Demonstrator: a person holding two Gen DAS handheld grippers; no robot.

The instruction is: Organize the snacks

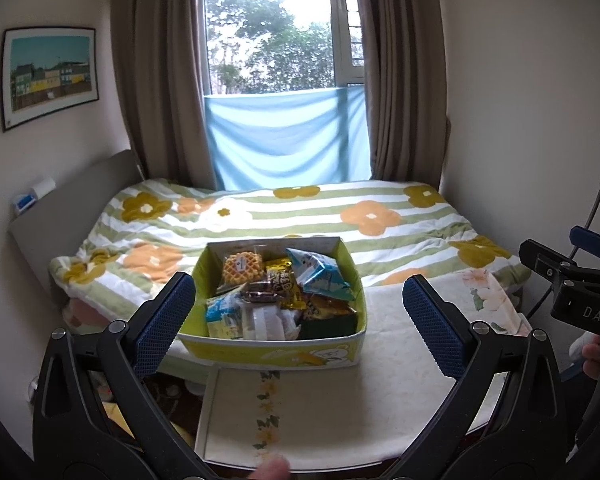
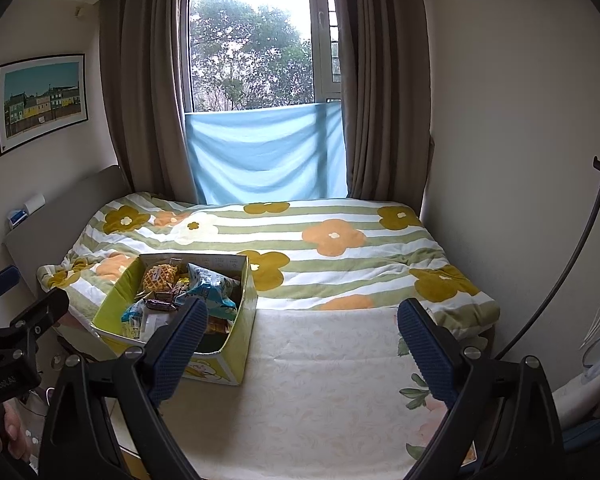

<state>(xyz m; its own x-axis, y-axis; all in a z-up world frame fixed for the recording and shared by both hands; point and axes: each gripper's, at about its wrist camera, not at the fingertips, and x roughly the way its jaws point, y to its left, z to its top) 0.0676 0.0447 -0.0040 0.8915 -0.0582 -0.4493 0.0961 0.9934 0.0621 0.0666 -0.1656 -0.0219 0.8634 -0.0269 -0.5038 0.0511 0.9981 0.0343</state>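
A green-and-yellow cardboard box stands on a small cloth-covered table, filled with several snack packs. Among them are a waffle pack, a light blue bag and dark chocolate wrappers. My left gripper hovers open just in front of the box with nothing between its blue pads. My right gripper is open too, over the bare cloth to the right of the box. The right gripper's body shows at the right edge of the left wrist view.
The table cloth has a pale floral print. Behind it lies a bed with a flowered striped quilt, a headboard at left, curtains and a window. A black cable stand rises at right. A fingertip shows at the bottom.
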